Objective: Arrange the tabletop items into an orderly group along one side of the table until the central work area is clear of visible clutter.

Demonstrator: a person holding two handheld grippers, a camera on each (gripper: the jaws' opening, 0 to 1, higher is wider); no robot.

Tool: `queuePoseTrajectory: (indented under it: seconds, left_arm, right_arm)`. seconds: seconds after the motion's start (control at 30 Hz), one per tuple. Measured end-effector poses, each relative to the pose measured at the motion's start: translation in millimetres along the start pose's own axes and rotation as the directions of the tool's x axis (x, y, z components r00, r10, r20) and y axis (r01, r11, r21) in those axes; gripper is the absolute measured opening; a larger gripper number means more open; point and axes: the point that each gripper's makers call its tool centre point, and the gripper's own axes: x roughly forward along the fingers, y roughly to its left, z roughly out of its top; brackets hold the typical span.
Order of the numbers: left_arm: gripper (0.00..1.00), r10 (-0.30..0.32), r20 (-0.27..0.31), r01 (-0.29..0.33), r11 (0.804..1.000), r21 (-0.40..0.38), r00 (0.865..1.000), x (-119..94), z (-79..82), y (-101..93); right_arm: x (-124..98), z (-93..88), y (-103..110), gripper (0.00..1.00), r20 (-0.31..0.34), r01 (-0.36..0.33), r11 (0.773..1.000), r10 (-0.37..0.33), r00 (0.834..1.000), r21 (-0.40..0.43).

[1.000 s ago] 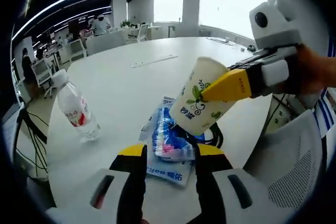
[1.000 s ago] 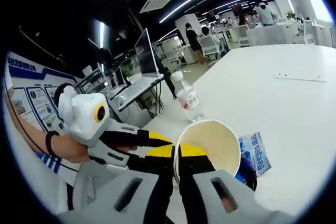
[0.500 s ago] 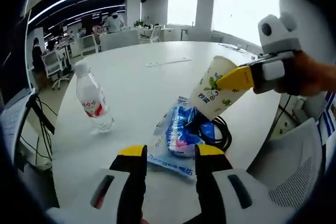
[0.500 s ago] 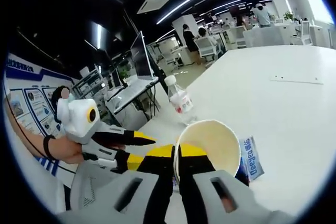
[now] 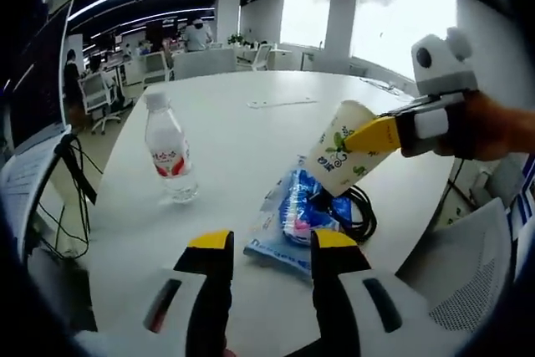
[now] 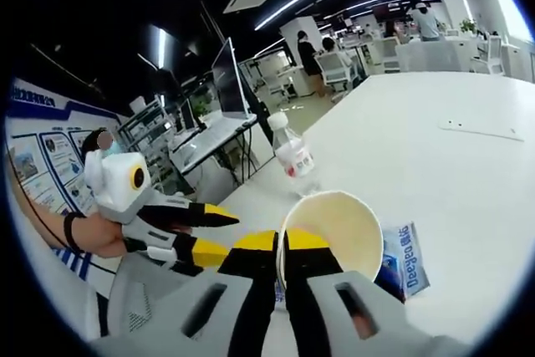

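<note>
At the bottom centre of your right gripper view, your right gripper [image 6: 280,248] has its yellow-tipped jaws pinched on the near rim of the paper cup [image 6: 334,227], whose open mouth faces the camera and shows a bare cream interior. In your left gripper view that cup [image 5: 343,150] sits right of centre, tilted, carried above the table and apart from it, with the right gripper [image 5: 376,133] coming in from the right edge and clamped on its rim. At the bottom of that view your left gripper [image 5: 266,240] has its jaws parted with nothing between them, over the near edge of the white table [image 5: 234,131]. Just beyond the tips lies a blue snack packet [image 5: 292,221], touching a coil of black cable [image 5: 359,216] on its right, both below the cup. Further back at left centre a capped water bottle [image 5: 171,160] stands upright; you cannot tell how full it is. In the right gripper view the left gripper [image 6: 188,232] reaches in from the left, jaws apart.
</note>
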Motion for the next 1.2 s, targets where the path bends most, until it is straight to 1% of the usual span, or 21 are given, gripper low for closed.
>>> queuePoseTrajectory:
  seconds: [0.5, 0.6, 0.8, 0.9, 1.03, 1.17, 1.2]
  left_arm:
    - [0.37, 0.019, 0.027, -0.018, 0.999, -0.03, 0.999, -6, 4.2, 19.6]
    - [0.39, 0.017, 0.042, -0.015, 0.998, -0.058, 0.999, -8, 5.5, 24.8]
    - [0.39, 0.047, 0.05, -0.044, 0.997, -0.062, 0.998, -13, 7.6, 40.6]
    - [0.4, 0.058, 0.054, -0.055, 0.997, -0.061, 0.997, -14, 9.2, 45.3]
    - [0.39, 0.058, 0.06, -0.054, 0.996, -0.067, 0.997, -15, 10.0, 45.7]
    - [0.39, 0.052, 0.061, -0.047, 0.996, -0.075, 0.997, -15, 8.7, 44.7]
    - [0.39, 0.048, 0.06, -0.043, 0.996, -0.078, 0.997, -15, 7.4, 44.1]
  right_arm:
    - [28, 7.7, 3, 0.0, -0.048, -0.015, 0.998, 0.012, 0.999, -0.059]
    - [35, 9.6, 1, 0.0, -0.064, -0.016, 0.997, 0.011, 0.998, -0.08]
    - [46, 15.8, -2, 0.0, -0.075, -0.019, 0.995, 0.012, 0.997, -0.097]
    - [52, 13.1, -7, 0.0, -0.099, 0.0, 0.993, -0.012, 0.995, -0.12]
    - [60, 10.1, -9, 0.0, -0.118, 0.006, 0.991, -0.022, 0.993, -0.134]
    - [69, 9.6, -14, 0.0, -0.141, 0.023, 0.986, -0.047, 0.989, -0.167]
    - [74, 8.9, -19, 0.0, -0.156, 0.032, 0.981, -0.062, 0.986, -0.19]
